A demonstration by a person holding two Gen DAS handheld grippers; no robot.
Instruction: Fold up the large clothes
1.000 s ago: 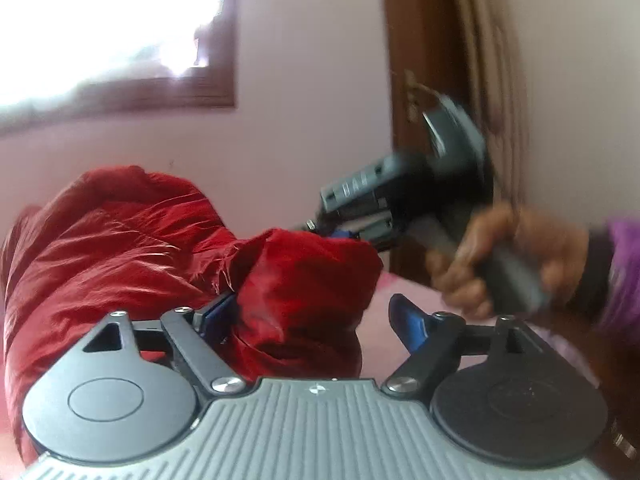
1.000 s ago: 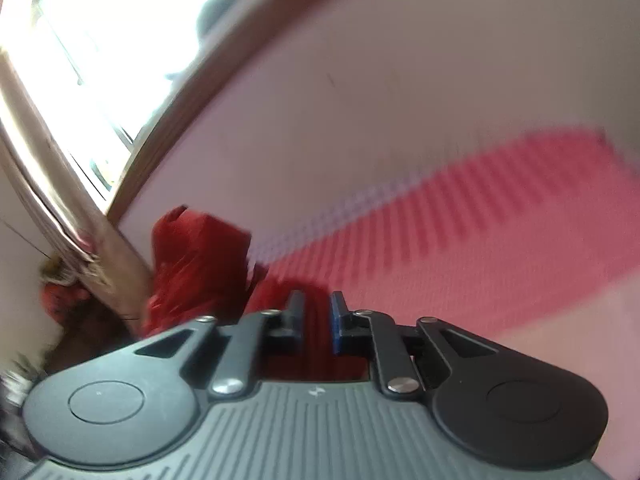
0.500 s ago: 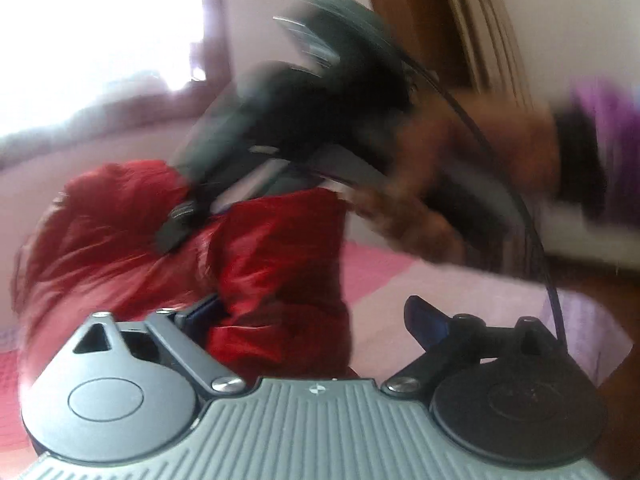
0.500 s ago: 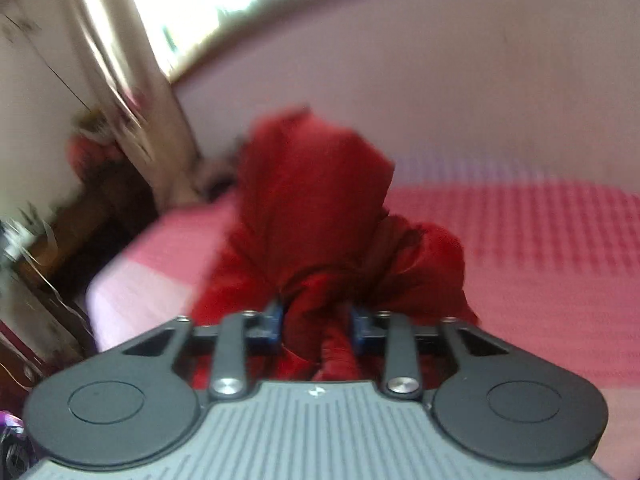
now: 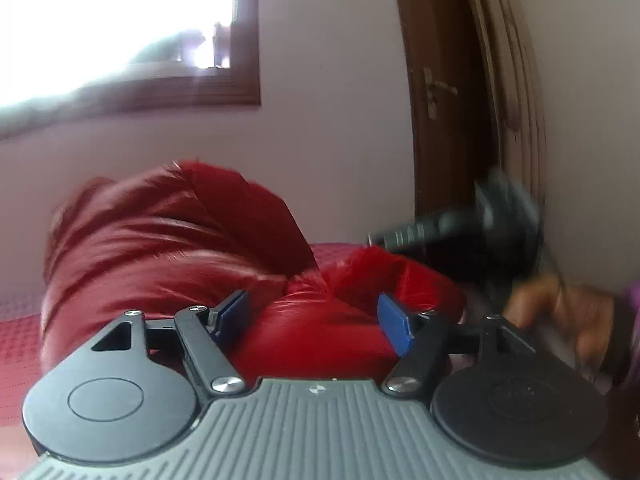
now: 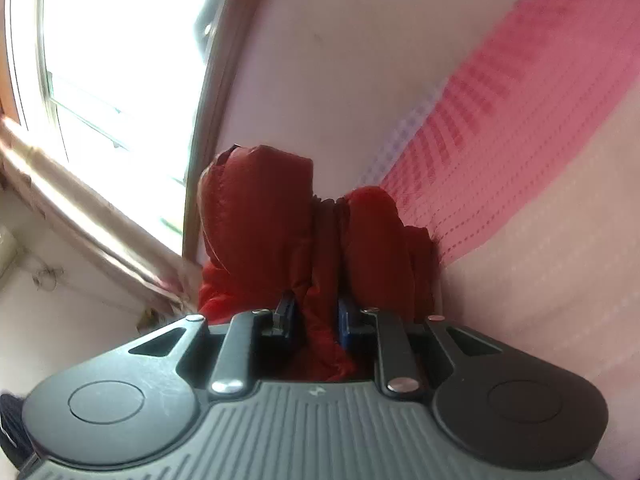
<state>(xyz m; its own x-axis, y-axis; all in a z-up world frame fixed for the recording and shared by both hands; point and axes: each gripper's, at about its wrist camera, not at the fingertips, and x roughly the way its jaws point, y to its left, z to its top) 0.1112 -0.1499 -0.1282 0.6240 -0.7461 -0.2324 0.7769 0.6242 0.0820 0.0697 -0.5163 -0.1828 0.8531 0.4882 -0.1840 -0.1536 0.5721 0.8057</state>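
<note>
In the left wrist view the left gripper [image 5: 314,322] fills the lower frame, its jaws spread wide with a bulge of the red puffy jacket [image 5: 168,248] lying between the blue pads [image 5: 394,326]; the cloth touches the left pad, but whether the jaws actually press it cannot be told. The jacket is heaped in the centre and left of that frame on a bed with a pink checked cover [image 5: 20,332]. At the right edge, blurred, the person's right hand [image 5: 568,312] holds the right gripper [image 6: 316,320], whose dark body shows above the jacket's right end. In the right wrist view, that gripper's jaws are drawn close together on a narrow fold of the jacket [image 6: 256,216], which rises from them into the frame's centre. A bright window [image 6: 112,40] occupies the upper left there, the bed cover [image 6: 500,128] the right side.
</note>
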